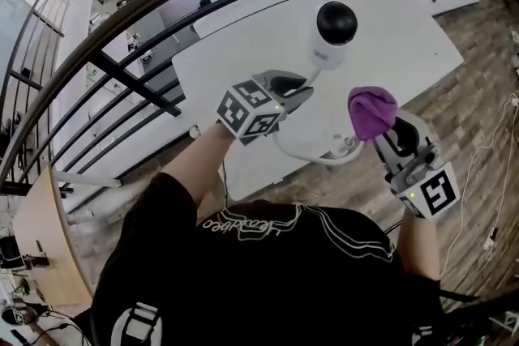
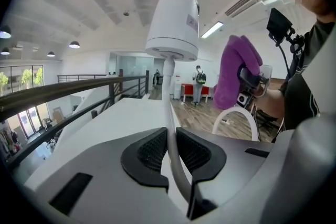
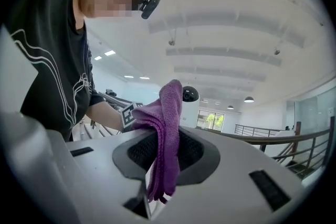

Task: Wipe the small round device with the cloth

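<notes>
Two firm grips: the left gripper (image 2: 170, 152) pinches the thin white stem (image 2: 168, 78) under the round device (image 1: 332, 32), the right gripper (image 3: 165, 152) a purple cloth (image 1: 371, 111) (near it, not touching). A black railing (image 1: 122, 73) curves ahead.

Right gripper view: cloth (image 3: 165, 128) in right tongs (image 3: 163, 152) blocks most of device (image 3: 190, 95) beyond, only dark dome shows. Left gripper view: stem (image 2: 169, 113) vanishes under left tongs (image 2: 170, 150); right tongs mostly behind cloth. Figures (image 2: 199, 81) far beyond too small to tell.

device (image 1: 331, 32): glossy white plastic | cloth (image 1: 371, 111): purple, fuzzy fabric
</notes>
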The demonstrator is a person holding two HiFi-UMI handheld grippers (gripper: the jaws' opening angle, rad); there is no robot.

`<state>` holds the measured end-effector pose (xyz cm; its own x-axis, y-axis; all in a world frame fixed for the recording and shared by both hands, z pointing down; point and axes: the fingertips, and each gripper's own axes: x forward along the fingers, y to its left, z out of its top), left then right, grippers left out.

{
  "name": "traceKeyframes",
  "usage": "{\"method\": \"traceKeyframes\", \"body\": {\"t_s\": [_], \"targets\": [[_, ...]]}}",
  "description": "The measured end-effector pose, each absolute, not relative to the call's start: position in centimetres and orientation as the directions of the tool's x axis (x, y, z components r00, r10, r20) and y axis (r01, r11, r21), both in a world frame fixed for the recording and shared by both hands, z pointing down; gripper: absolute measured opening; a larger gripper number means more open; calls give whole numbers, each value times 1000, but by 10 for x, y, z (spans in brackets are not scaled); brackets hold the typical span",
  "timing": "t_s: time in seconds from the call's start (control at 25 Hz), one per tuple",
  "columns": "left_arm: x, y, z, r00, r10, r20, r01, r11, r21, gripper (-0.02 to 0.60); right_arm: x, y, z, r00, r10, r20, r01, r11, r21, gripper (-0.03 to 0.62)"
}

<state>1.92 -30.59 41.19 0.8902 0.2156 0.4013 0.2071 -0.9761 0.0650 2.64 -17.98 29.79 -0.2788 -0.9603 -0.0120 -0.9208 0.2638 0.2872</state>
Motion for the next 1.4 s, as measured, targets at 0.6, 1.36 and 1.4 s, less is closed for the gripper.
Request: {"method": "traceKeyframes", "body": {"t_s": [0.6,1.36,1.4], "targets": [[19,-298,414,841,431,327,387,-902,193,67,8,-201,253,164,-982,-96,-934,-186,305,67],[40,-320,417,723,633,277,575,-773,267,84,5,-275,188,624,-761,-175,-677,-639,366,67],[40,-319,417,718,640,275,579,-768,274,84,5,-275,184,637,-750,-176,-661,-649,377,67]]}}
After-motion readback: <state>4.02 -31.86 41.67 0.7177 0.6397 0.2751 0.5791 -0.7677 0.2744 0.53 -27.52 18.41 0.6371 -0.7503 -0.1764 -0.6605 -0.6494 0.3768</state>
